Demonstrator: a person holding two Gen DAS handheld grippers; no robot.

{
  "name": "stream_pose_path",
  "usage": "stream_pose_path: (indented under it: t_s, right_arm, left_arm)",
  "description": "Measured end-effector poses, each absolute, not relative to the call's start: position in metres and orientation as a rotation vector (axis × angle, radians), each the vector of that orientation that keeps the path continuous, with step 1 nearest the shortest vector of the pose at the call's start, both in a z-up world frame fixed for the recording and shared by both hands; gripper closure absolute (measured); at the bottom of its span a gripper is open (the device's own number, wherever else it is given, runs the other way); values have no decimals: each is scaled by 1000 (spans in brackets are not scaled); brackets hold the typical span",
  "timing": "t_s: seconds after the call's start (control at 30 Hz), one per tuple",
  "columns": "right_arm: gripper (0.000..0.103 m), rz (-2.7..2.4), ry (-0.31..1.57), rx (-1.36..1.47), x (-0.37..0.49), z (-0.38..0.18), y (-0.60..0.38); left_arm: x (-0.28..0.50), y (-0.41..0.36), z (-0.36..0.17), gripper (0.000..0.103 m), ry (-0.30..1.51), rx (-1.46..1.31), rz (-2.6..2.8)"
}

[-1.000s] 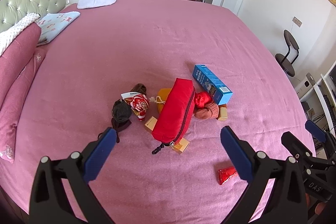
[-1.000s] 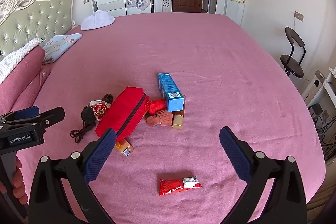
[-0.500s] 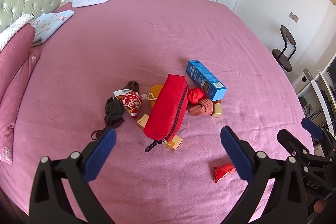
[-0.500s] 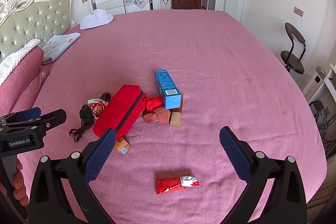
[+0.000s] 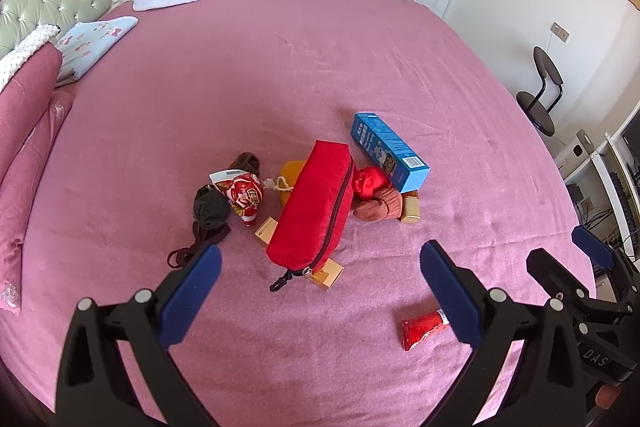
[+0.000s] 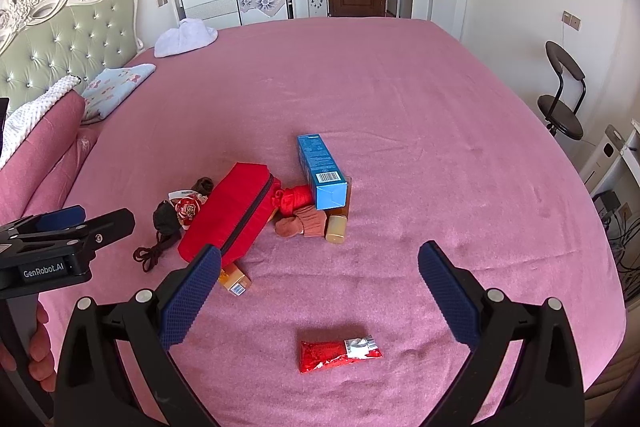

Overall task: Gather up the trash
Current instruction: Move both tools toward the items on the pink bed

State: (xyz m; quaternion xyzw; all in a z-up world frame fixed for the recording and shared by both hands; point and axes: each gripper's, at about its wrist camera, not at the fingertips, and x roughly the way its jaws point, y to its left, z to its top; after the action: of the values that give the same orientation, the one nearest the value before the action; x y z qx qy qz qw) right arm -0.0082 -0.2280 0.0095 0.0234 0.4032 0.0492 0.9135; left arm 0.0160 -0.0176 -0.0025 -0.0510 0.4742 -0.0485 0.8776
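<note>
A pile lies mid-bed: a red zip pouch (image 5: 316, 207) (image 6: 232, 215), a blue carton (image 5: 388, 151) (image 6: 322, 171), a red and white snack bag (image 5: 242, 193) (image 6: 186, 207), small tan boxes (image 5: 330, 273) (image 6: 236, 281) and red and brown socks (image 5: 376, 195). A red foil wrapper (image 6: 338, 349) (image 5: 424, 323) lies alone near the front edge. My left gripper (image 5: 320, 291) is open above the bed, before the pouch. My right gripper (image 6: 320, 291) is open and empty, just above and behind the wrapper.
The pink bed (image 6: 400, 107) fills both views. Pillows and a folded blue cloth (image 6: 116, 87) lie at the left by the green headboard. A white cloth (image 6: 184, 37) is at the far side. A black chair (image 6: 560, 99) stands at the right.
Both grippers have drifted slightly back and up from the pile; the objects sit a little lower and further left in view. Nothing was taken hold of.
</note>
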Motion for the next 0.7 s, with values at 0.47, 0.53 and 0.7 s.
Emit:
stream_pose_path:
  t_s: [0.47, 0.53, 0.7]
  right_arm:
    - [8, 108, 838, 52, 1, 8, -227]
    - [8, 108, 839, 54, 1, 7, -228]
    - [8, 107, 843, 54, 4, 5, -229]
  left_arm:
    - [24, -23, -7, 4, 998, -97, -117]
    - [26, -24, -9, 4, 1002, -93, -118]
    - [30, -25, -14, 4, 1014, -94, -125]
